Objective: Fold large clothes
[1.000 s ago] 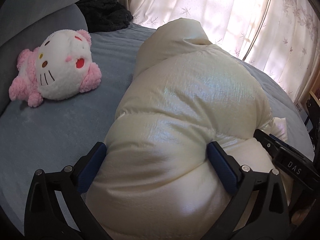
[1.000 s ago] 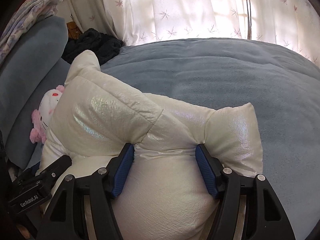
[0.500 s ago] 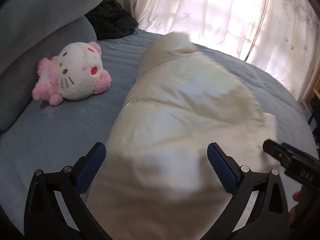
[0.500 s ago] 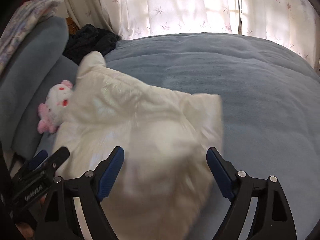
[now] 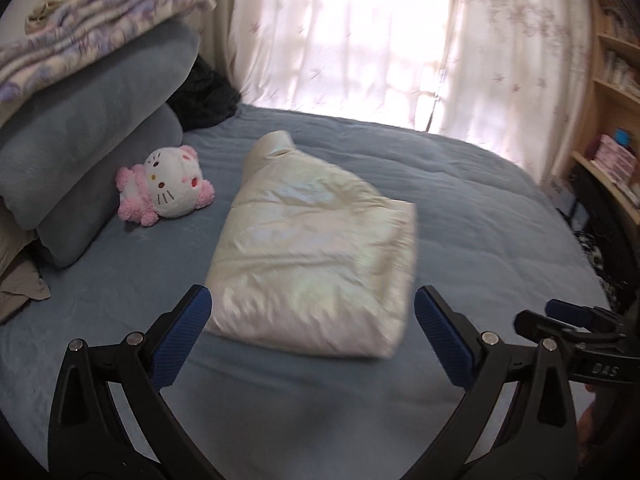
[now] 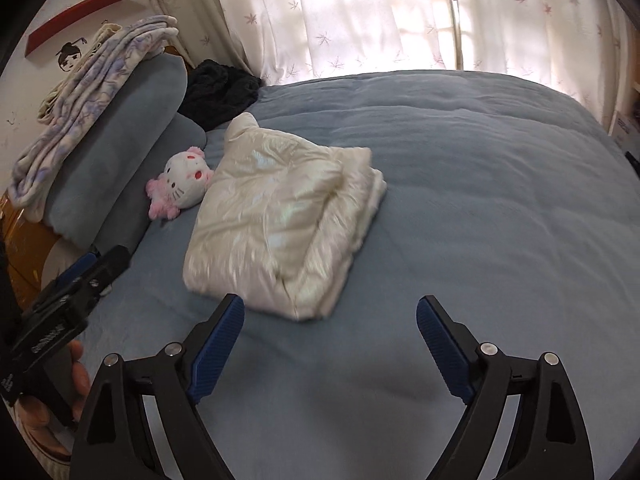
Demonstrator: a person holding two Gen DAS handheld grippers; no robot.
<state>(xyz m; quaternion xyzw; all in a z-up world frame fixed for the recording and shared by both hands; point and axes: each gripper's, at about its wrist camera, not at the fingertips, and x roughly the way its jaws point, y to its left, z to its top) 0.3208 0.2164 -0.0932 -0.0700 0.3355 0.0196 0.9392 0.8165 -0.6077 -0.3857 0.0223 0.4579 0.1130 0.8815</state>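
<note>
One folded white puffer jacket (image 5: 316,256) lies on the blue bedspread (image 5: 480,216), one Hello Kitty plush (image 5: 168,188) beside it; left gripper (image 5: 312,332) and right gripper (image 6: 330,346) both spread wide, holding nothing

Daylight enters through the sheer curtains (image 5: 360,48) at upper centre, blown out to glare, leaving the foreground dim; motion blur softens the cream jacket (image 5: 316,256), with fisheye curvature and dark vignetting at frame edges
</note>
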